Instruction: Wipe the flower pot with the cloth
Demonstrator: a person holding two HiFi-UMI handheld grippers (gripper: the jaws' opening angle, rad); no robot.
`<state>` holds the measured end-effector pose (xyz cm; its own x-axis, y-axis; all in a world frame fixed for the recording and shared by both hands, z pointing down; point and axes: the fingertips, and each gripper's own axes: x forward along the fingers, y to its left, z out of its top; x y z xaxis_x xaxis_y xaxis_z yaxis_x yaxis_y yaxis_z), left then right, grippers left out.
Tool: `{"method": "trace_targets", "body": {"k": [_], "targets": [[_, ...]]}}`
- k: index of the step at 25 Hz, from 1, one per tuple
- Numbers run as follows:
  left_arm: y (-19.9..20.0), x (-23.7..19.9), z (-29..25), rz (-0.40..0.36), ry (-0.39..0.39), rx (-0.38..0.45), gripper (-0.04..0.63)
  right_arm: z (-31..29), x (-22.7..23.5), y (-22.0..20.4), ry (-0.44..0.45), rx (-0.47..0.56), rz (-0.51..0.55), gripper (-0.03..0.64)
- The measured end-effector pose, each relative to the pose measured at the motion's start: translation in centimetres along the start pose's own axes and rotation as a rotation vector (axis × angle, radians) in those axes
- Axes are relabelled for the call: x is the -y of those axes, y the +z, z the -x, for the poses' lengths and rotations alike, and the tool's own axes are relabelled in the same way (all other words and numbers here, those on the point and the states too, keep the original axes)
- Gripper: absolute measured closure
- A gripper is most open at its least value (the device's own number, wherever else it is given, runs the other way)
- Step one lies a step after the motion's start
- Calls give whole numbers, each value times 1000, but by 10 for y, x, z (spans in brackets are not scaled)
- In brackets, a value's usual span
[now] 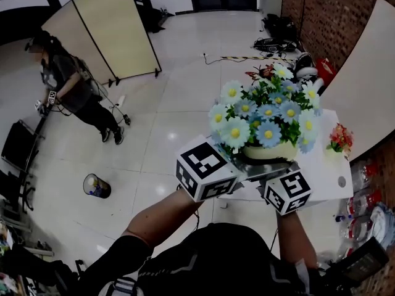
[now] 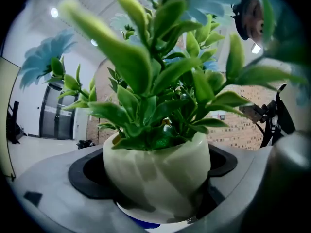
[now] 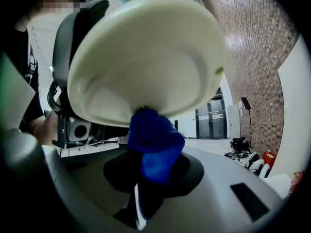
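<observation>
Glossy white tile floor [image 1: 173, 122], brick wall [image 1: 327, 17] at 1 o'clock, folding screen [image 1: 111, 29] at 11, a person [image 1: 74, 91] standing at 9. White table [image 1: 327, 165] at 3 to 4 o'clock, with a small red bouquet [image 1: 340, 139] on its far side.

Flower pot [image 1: 270, 152] is at 3 o'clock in the head view, lifted off the table and tipped. Left gripper [image 1: 245, 167] is clamped across the pot's belly, with the black pads hugging both sides. Right gripper [image 3: 148, 178] is pinched on a blue cloth [image 3: 154, 149], and the bunched end is pressed against the pot's underside at 6 o'clock of the base.

Handling, my read:
- The pot is cream, smooth and shiny, so it is likely rigid and slippery. It would chip if dropped.
- The leaves and flowers make it top-heavy. Grip at the widest part of the belly, not at the rim or the stems.
- The cloth is soft and floppy. It only wipes where the jaws back it, so push with the wad.

Containers:
- The pot holds leafy green stems topped with white and blue daisies with yellow centres. They look artificial.
- There is a small can [image 1: 97, 185] on the floor at 8 o'clock. I can't tell what is in it.
</observation>
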<state>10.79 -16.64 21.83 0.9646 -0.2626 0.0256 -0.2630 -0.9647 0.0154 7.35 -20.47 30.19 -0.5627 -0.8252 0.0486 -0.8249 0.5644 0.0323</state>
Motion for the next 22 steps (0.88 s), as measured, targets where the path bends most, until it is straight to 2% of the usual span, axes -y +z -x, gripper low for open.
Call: {"method": "trace_targets", "body": {"k": [4, 10, 18, 22], "targets": [[-4, -9, -7, -8, 53, 15, 29, 22, 6, -10, -4, 12, -3, 540], [-21, -36, -17, 31, 133, 8, 28, 57, -23, -19, 56, 51, 37, 540], [-15, -17, -18, 51, 57, 27, 29, 33, -13, -8, 18, 11, 42, 540], [-10, -5, -15, 37, 12, 25, 28, 10, -5, -4, 7, 1, 3, 540]]}}
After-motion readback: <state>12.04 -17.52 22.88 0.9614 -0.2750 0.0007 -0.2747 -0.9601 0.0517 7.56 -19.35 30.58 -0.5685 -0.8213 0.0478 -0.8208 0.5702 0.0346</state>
